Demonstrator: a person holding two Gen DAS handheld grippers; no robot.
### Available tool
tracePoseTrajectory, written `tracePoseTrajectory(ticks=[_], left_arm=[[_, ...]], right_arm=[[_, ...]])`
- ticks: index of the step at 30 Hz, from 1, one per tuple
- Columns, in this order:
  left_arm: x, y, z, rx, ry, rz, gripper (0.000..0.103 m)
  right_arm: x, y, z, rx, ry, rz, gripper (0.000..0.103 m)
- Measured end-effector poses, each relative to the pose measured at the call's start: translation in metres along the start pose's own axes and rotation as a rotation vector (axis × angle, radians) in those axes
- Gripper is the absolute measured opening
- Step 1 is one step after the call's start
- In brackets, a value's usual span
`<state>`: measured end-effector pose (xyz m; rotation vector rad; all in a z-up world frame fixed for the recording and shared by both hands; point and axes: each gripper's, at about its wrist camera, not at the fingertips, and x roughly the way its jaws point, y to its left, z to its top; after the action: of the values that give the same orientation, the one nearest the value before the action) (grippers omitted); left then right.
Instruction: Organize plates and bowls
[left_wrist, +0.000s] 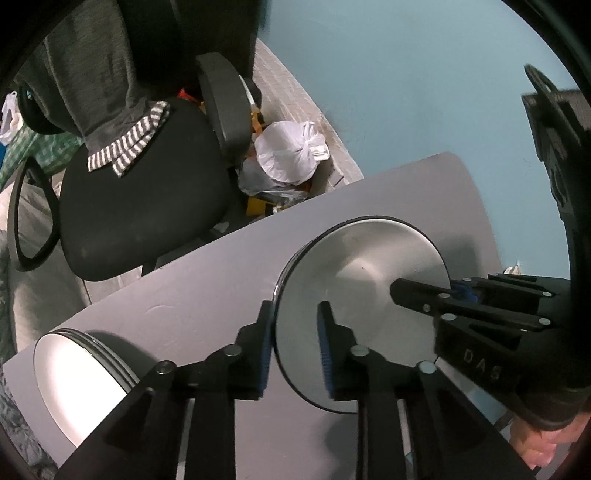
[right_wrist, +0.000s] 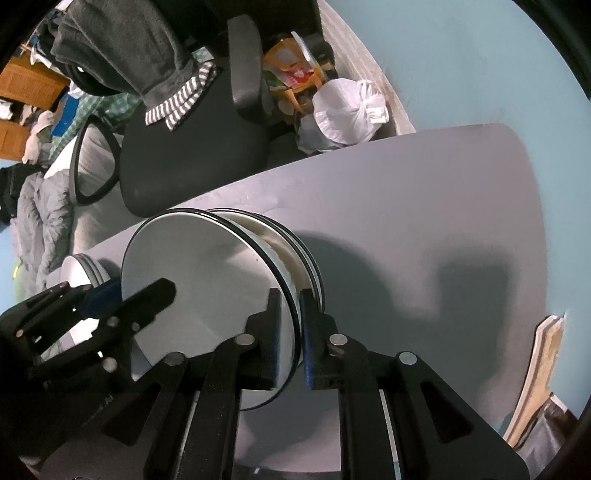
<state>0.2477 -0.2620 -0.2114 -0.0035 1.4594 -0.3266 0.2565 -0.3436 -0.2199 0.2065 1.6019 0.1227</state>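
A grey plate with a dark rim (left_wrist: 369, 280) lies on top of a stack of plates and a bowl on the grey table (left_wrist: 207, 280). My left gripper (left_wrist: 293, 350) has its jaws on either side of the plate's near-left rim, with a gap at the right pad. My right gripper (right_wrist: 293, 328) straddles the same plate (right_wrist: 207, 280) at its right rim, jaws close to it. The right gripper also shows in the left wrist view (left_wrist: 443, 291). The white bowl and plates below (right_wrist: 291, 254) show under the top plate. A second stack of plates (left_wrist: 74, 373) lies at the table's left.
A black office chair (left_wrist: 147, 206) with a striped cloth (left_wrist: 129, 144) stands beyond the table's far edge. A white plastic bag (left_wrist: 291, 151) lies on the floor by the blue wall (left_wrist: 406, 92). Wooden boards (right_wrist: 535, 373) lean at the right.
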Motion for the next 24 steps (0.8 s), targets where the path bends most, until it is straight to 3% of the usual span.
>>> tracePoseTrajectory(ticks=[8, 17, 24], left_arm=[[-0.002, 0.004, -0.002, -0.015, 0.006, -0.001, 0.027], [-0.012, 0.006, -0.006, -0.017, -0.009, -0.024, 0.035], [-0.024, 0.004, -0.015, -0.006, -0.027, -0.040, 0.035]], right_arm=[[0.002, 0.002, 0.002, 0.051, 0.033, 0.009, 0.029], [0.000, 0.003, -0.001, 0.103, 0.040, 0.022, 0.035], [-0.005, 0.004, -0.003, 0.134, 0.020, 0.036, 0.043]])
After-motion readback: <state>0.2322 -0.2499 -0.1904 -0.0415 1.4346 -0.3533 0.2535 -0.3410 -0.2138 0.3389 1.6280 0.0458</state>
